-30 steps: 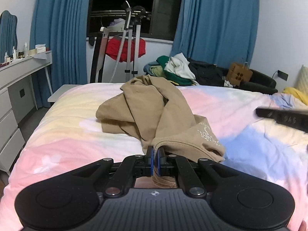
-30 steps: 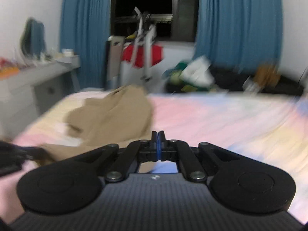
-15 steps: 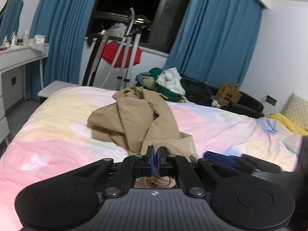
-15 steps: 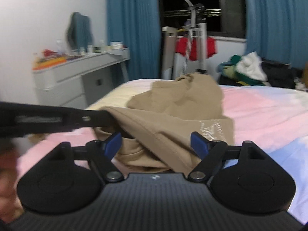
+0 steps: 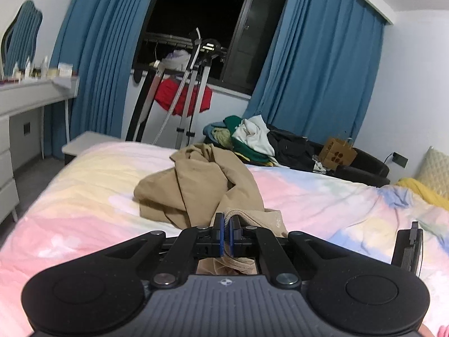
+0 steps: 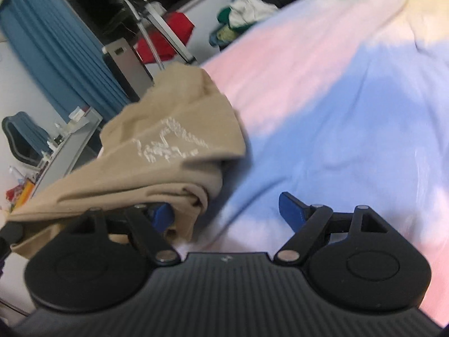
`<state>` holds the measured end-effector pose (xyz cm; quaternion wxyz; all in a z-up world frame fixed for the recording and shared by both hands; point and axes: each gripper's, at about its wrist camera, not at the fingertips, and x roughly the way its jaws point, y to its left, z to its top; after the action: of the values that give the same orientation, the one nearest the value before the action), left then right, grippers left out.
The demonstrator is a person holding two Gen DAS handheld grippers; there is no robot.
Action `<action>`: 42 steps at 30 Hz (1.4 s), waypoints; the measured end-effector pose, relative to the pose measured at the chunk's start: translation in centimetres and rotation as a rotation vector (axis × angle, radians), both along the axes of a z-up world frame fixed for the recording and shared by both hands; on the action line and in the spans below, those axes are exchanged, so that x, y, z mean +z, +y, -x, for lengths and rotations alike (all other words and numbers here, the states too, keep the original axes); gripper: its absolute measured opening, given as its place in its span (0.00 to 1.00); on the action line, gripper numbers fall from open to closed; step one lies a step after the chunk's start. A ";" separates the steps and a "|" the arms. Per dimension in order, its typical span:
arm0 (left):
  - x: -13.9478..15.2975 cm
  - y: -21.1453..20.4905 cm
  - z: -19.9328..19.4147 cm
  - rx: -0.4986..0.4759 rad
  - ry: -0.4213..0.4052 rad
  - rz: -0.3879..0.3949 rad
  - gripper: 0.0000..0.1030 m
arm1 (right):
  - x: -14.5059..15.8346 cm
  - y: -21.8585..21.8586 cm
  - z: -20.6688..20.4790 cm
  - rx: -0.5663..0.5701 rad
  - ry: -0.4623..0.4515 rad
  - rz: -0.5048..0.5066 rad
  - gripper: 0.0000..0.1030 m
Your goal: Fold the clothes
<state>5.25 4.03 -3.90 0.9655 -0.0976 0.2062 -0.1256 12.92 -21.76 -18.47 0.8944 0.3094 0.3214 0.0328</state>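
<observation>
A tan garment with pale lettering lies crumpled on the pastel bedspread. My left gripper is shut on its ribbed hem, which sticks up between the blue pads and is lifted off the bed. In the right wrist view the same tan garment hangs stretched at the left. My right gripper is rolled sideways and its jaws are closing; the cloth's folded edge drapes over the left finger, while the right finger stands apart over the bedspread.
A pile of clothes and a dark sofa lie beyond the bed. A clothes rack with a red garment stands by the window. A white dresser is at the left, a pillow at the right.
My right gripper went from shut to open, dropped toward the bed and rolled sideways against the garment's edge. My left gripper kept its grip on the hem and rose a little.
</observation>
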 end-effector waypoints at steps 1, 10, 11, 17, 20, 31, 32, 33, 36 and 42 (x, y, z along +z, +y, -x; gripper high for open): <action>0.0 0.2 -0.1 0.001 0.003 0.011 0.03 | -0.3 0.2 0.0 0.007 0.002 -0.022 0.56; 0.5 0.9 0.1 0.027 -0.016 0.029 0.03 | 5.0 -0.6 1.3 0.064 -0.263 -0.041 0.06; 0.5 0.8 0.1 0.022 -0.019 0.025 0.04 | 6.1 -0.2 1.6 0.087 -0.283 0.046 0.06; 0.3 0.5 -0.1 0.009 -0.001 0.010 0.04 | 7.6 3.9 1.7 0.305 -0.261 0.698 0.06; 0.0 0.7 -0.6 0.022 0.022 0.012 0.03 | 6.0 3.2 1.4 0.321 -0.188 0.571 0.07; 0.4 1.8 -1.5 0.066 0.038 0.046 0.04 | 2.9 2.3 1.7 0.300 -0.033 0.296 0.23; 0.4 2.0 -1.5 0.071 0.040 0.046 0.04 | 2.9 2.6 2.0 0.312 -0.032 0.306 0.23; 0.4 2.1 -1.5 0.077 0.042 0.045 0.04 | 2.9 2.9 2.0 0.323 -0.029 0.317 0.23; 0.5 2.4 -1.6 0.095 0.041 0.040 0.04 | 2.9 3.9 2.1 0.353 -0.018 0.366 0.23; 0.7 2.5 -1.3 0.093 0.032 0.049 0.04 | 2.2 2.9 1.1 0.265 -0.018 0.285 0.23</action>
<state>6.56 6.48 -3.23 0.9642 -0.1326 0.2139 -0.0841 11.85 -18.87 -16.23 0.9199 0.1341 0.3526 0.1072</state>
